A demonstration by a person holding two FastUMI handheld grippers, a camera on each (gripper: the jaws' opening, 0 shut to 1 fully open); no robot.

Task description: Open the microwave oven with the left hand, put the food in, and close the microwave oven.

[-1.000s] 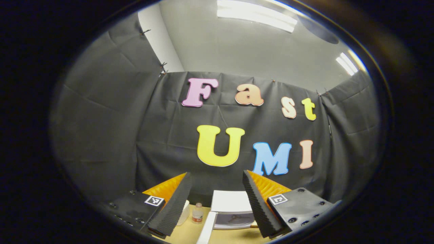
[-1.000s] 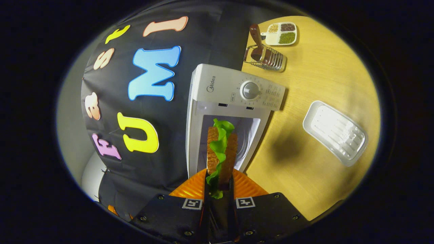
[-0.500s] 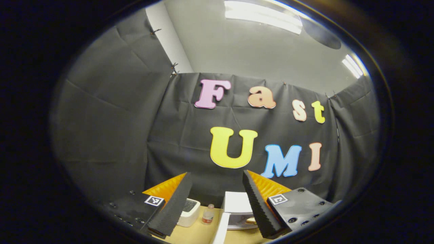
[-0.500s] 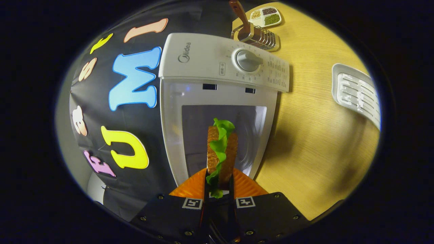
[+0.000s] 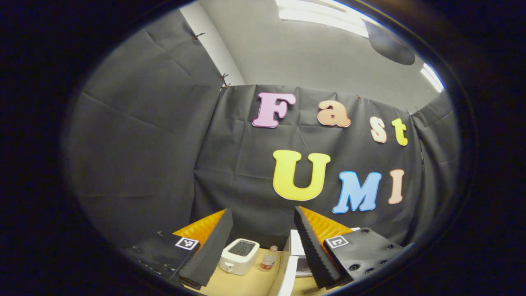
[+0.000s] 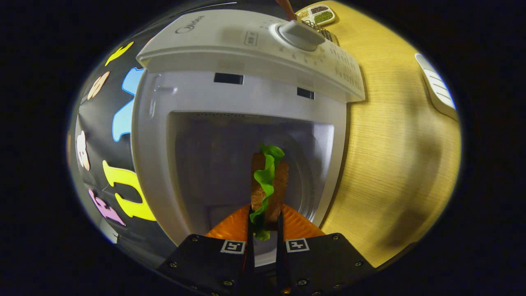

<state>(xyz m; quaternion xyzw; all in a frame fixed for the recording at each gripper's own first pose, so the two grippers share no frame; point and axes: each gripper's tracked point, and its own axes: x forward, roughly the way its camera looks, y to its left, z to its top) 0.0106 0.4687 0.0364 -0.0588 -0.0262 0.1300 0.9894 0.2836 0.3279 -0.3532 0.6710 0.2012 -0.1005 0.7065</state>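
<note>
In the right gripper view, my right gripper [image 6: 265,213] is shut on a sandwich [image 6: 268,185] of two brown slices with green lettuce between them. The sandwich stands just in front of the open cavity of the white microwave oven [image 6: 246,53], whose control panel with a round dial [image 6: 299,35] runs along the top of the view. In the left gripper view, my left gripper [image 5: 263,230] is open and holds nothing, raised above the table. The microwave [image 5: 296,246] and the edge of its open door [image 5: 287,273] peek out low between the fingers.
A white toaster [image 5: 239,255] and a small bottle [image 5: 269,260] stand on the wooden table [image 5: 246,283]. In the right gripper view, a white tray [image 6: 437,86] lies at the right edge, and a wire rack [image 6: 318,26] and a compartment dish [image 6: 318,14] sit behind the microwave.
My right gripper has carried the sandwich close to the microwave cavity. The left gripper view has swung left, bringing the toaster between the fingers.
</note>
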